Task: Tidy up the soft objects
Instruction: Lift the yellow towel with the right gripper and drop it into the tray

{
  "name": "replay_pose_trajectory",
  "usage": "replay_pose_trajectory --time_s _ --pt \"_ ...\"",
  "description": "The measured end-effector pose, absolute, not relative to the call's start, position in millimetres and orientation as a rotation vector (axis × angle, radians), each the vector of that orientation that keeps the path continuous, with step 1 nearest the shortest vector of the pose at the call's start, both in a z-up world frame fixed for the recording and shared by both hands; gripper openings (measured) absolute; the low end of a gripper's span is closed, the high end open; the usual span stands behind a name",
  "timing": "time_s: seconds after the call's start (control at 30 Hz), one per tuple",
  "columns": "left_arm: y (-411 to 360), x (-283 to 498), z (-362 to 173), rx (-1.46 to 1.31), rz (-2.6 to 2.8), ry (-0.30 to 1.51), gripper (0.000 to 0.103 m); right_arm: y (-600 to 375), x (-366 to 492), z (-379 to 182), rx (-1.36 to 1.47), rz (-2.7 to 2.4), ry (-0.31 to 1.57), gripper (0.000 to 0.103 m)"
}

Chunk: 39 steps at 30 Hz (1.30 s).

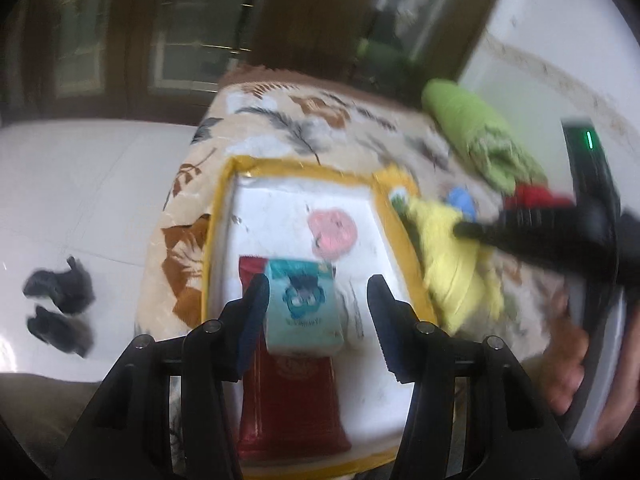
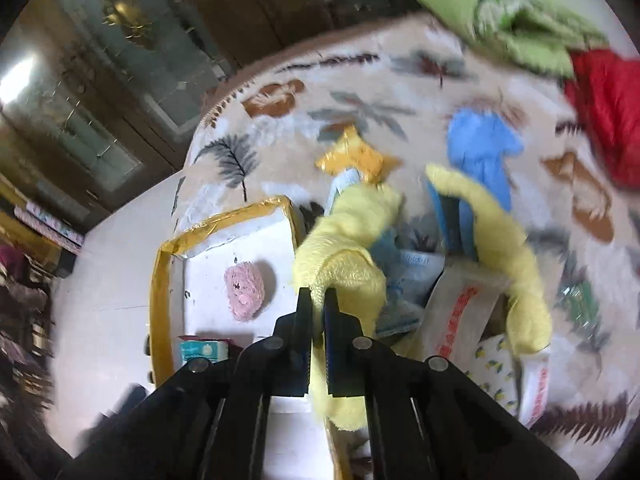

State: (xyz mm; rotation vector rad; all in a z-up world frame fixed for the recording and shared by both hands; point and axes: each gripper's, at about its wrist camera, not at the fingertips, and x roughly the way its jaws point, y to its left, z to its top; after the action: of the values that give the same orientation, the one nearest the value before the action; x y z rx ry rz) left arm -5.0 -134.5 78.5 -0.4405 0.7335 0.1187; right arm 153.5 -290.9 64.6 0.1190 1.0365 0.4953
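A white box with a yellow taped rim point(image 1: 218, 240) point(image 2: 160, 276) sits on a leaf-patterned blanket. In it lie a pink plush point(image 1: 332, 232) point(image 2: 244, 288), a teal tissue pack point(image 1: 304, 304) point(image 2: 200, 352) and, under the pack, a red packet point(image 1: 288, 412). My left gripper point(image 1: 318, 284) hangs open over the box, its jaws on either side of the teal pack, the right jaw clear of it. My right gripper point(image 2: 317, 294) point(image 1: 460, 230) is shut on a soft yellow cloth point(image 2: 340, 264) point(image 1: 452, 272), just right of the box's rim.
On the blanket lie a blue cloth point(image 2: 480, 148), a green towel point(image 2: 500, 12) point(image 1: 480, 136), a red cloth point(image 2: 608, 112), a yellow packet point(image 2: 356, 156) and printed packs point(image 2: 460, 312) under the yellow cloth. Dark items point(image 1: 60, 308) lie on the white floor at the left.
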Motion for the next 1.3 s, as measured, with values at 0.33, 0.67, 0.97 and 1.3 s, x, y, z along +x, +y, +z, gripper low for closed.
replay_pose_trajectory --time_s 0.33,0.67,0.97,1.3 --pt "-117.1 -6.6 83.3 -0.571 0.081 0.724 0.051 -328.3 165.0 59.0 0.520 0.605 1.048 0.026" --pt "-94.6 -2.4 77.3 -0.724 0.061 0.746 0.051 -313.0 191.4 15.7 0.403 0.436 1.268 0.071" --pt "-100.1 -4.6 69.6 -0.664 0.084 0.770 0.051 -289.4 164.0 42.1 0.235 0.519 1.179 0.036" --pt "-103.7 -13.6 78.0 -0.662 0.059 0.727 0.051 -238.6 84.0 83.9 0.025 0.881 0.921 0.039"
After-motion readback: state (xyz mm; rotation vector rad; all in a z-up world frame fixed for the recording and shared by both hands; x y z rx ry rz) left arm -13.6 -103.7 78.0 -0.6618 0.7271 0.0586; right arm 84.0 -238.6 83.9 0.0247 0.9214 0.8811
